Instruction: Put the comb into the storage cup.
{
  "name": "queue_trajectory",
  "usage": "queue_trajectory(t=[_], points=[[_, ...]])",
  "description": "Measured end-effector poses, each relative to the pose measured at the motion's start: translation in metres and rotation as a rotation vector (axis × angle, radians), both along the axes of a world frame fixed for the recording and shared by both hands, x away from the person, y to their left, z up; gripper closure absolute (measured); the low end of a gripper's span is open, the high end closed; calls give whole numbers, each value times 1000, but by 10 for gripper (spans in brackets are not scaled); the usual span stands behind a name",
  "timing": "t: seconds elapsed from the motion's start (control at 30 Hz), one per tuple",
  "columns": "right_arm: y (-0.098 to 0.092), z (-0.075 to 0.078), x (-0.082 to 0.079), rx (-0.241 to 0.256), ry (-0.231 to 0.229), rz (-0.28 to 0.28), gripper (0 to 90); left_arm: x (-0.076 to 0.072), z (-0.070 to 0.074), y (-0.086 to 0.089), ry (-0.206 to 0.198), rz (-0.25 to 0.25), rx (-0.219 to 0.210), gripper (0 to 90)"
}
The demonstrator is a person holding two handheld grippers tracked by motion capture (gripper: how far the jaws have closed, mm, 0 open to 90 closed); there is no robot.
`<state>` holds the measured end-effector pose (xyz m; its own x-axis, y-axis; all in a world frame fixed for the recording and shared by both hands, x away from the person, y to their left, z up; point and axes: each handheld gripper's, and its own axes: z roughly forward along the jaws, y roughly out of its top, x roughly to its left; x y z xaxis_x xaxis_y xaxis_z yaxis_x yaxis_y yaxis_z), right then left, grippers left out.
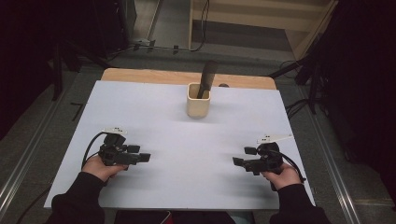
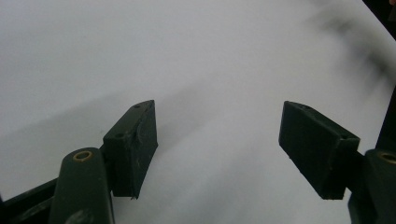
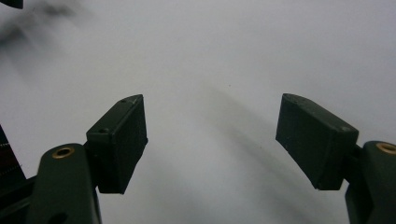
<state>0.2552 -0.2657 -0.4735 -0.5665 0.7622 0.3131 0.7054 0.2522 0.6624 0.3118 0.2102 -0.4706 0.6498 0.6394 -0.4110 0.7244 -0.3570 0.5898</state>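
A cream square cup (image 1: 198, 100) stands at the far middle of the white board (image 1: 182, 135). A dark flat utensil handle (image 1: 207, 77) sticks up out of it, leaning right. My left gripper (image 1: 139, 153) hovers at the near left, pointing right, held by a hand. Its jaws stand wide apart over bare board, as the left gripper (image 2: 217, 135) view confirms. My right gripper (image 1: 244, 156) sits at the near right, pointing left. In its own view the right gripper (image 3: 210, 133) is open too, with nothing between its jaws.
The white board lies on a wooden table whose far edge (image 1: 187, 75) shows behind it. Cables (image 1: 299, 107) and dark stands crowd the floor at the right and far left. A metal rail (image 1: 28, 154) runs along the left.
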Motion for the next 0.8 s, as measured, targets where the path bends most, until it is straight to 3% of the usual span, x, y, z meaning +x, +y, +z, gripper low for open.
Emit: queue_trajectory(t=[0.8], points=[[1, -1, 0, -24, -2, 5, 227, 0, 0, 0, 0, 0, 0, 284]])
